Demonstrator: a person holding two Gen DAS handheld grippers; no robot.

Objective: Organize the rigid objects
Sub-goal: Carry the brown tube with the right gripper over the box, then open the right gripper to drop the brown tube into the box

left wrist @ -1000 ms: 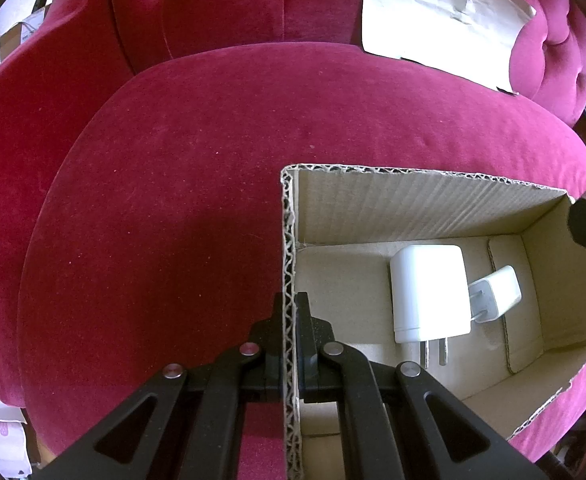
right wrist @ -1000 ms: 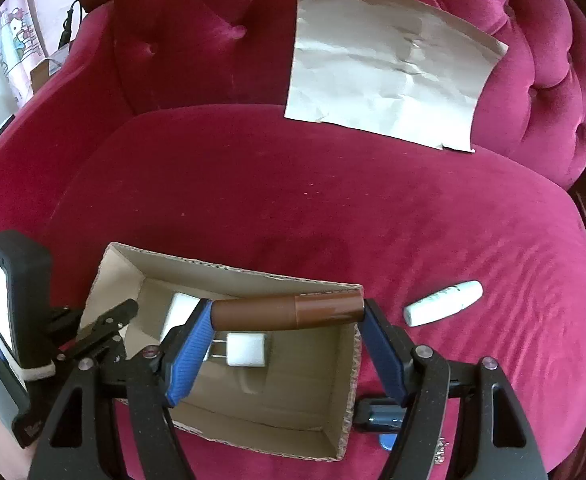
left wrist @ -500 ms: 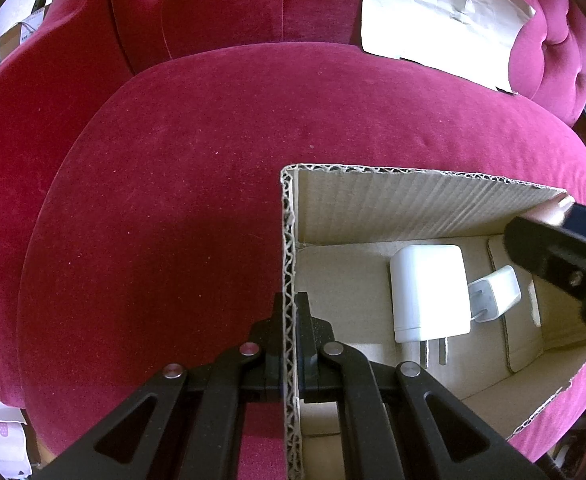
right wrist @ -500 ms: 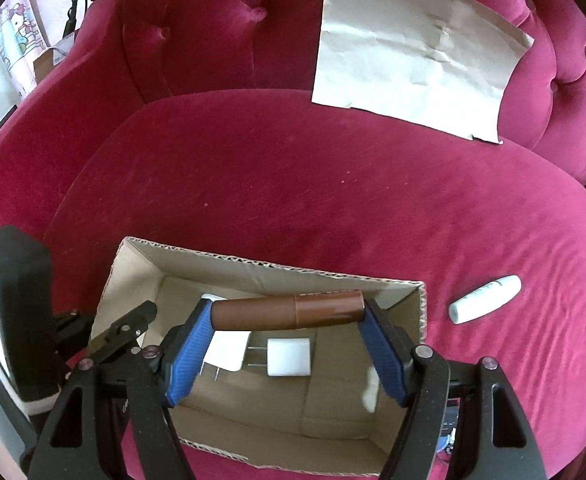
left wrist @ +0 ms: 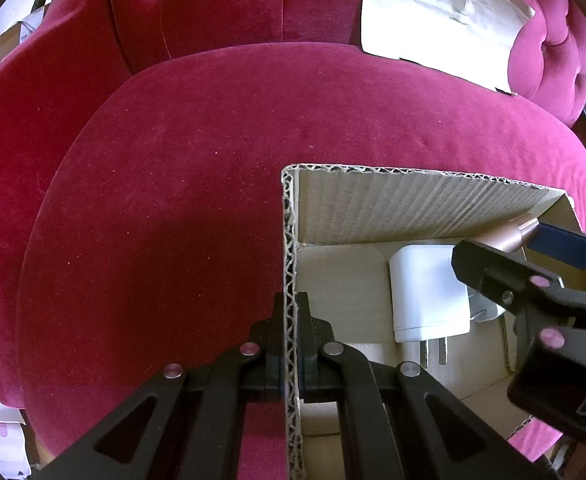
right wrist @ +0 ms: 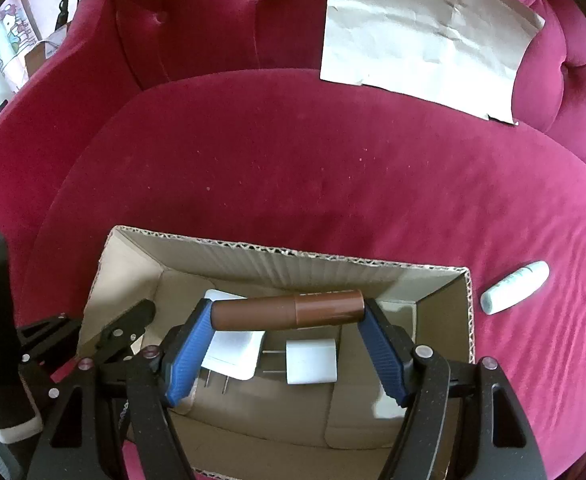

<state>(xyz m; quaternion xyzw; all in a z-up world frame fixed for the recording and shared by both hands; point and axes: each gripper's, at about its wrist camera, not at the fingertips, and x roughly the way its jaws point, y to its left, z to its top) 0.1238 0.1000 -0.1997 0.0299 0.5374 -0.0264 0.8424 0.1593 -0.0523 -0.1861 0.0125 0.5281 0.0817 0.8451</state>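
Observation:
An open cardboard box (right wrist: 309,254) sits on a red velvet sofa seat. My left gripper (left wrist: 291,344) is shut on the box's left wall (left wrist: 289,264). My right gripper (right wrist: 289,312) is shut on a brown tube (right wrist: 289,311), held end to end over the inside of the box. The tube's tip (left wrist: 513,236) and my right gripper show in the left wrist view, inside the box at its right. Two white chargers lie on the box floor: a larger one (left wrist: 427,286) (right wrist: 233,350) and a smaller one (right wrist: 312,361).
A white tube (right wrist: 515,287) lies on the seat (right wrist: 333,168) just right of the box. A creased sheet of paper (right wrist: 425,32) leans against the tufted sofa back. Clutter stands beyond the sofa's left arm.
My right gripper has carried the brown tube left and forward, from the box's right wall to over its inside. The left gripper and the box have stayed still.

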